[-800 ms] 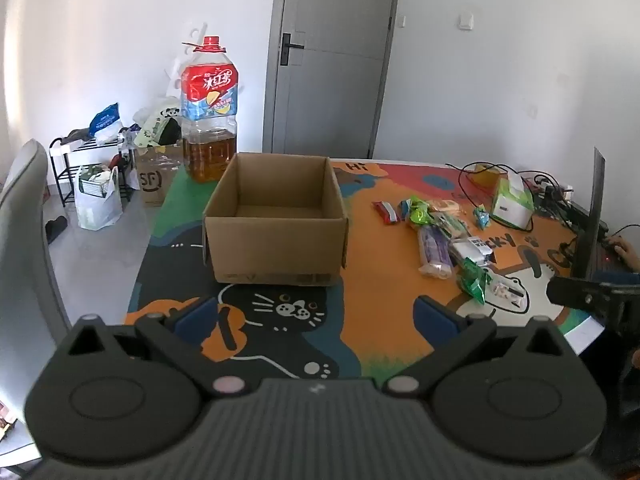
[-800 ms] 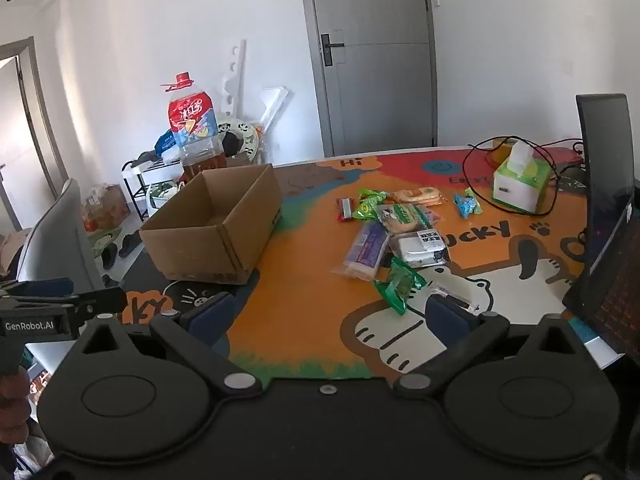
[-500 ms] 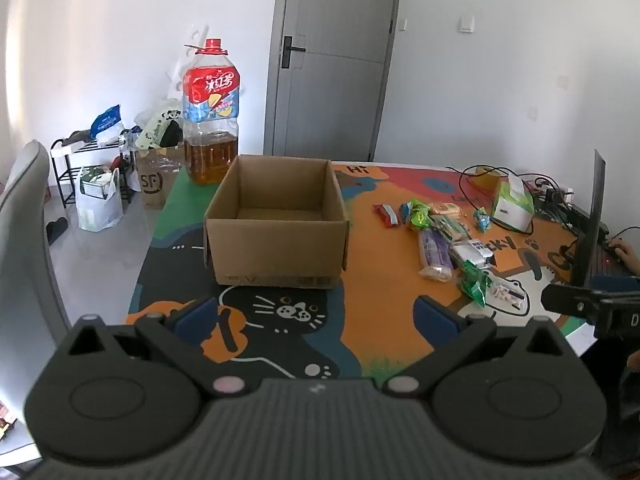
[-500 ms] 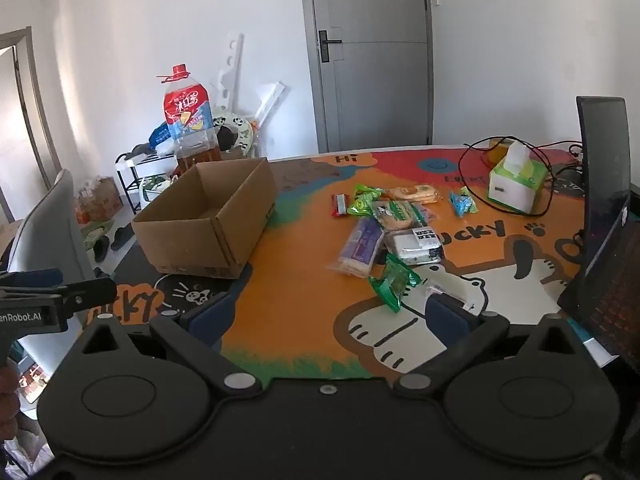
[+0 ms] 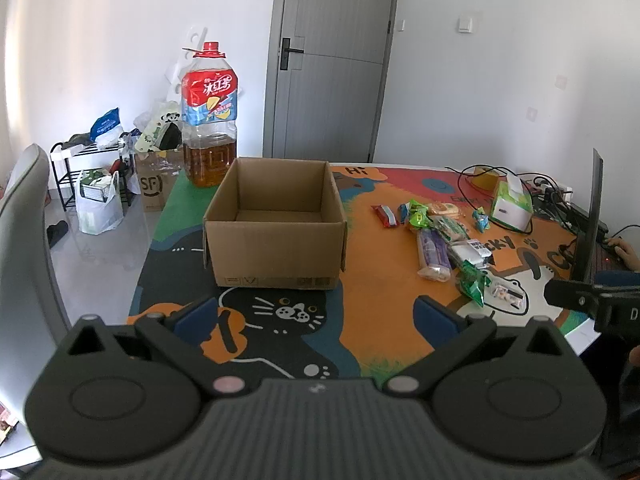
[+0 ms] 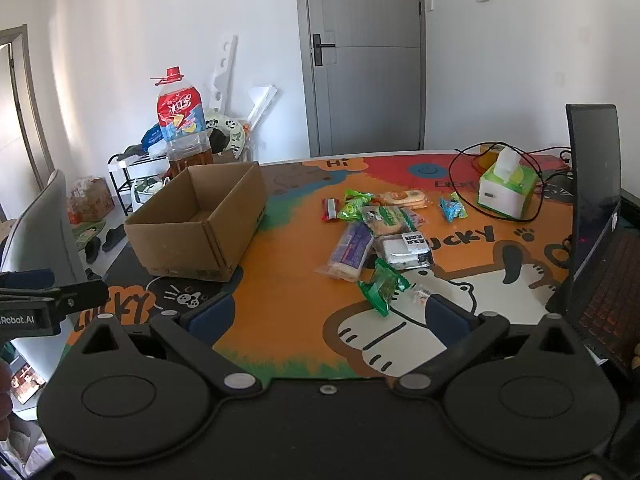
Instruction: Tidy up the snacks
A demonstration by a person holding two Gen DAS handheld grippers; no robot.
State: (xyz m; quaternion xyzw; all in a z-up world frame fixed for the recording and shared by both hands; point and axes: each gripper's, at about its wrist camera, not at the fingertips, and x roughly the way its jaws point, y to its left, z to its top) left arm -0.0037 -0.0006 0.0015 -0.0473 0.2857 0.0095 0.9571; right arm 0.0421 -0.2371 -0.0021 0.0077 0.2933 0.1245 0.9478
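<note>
The snacks [image 6: 380, 236] lie scattered on the mat right of the seemingly empty cardboard box [image 5: 276, 224], and since a moment ago both views have merely pulled back slightly, left gripper [image 5: 316, 316] and right gripper [image 6: 328, 316] spread wide, holding nothing, so sorting hasn't begun.

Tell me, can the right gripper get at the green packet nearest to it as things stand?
Probably yes. The right gripper is open and empty, and the green packet lies on the mat just ahead of it, with nothing between them.
</note>
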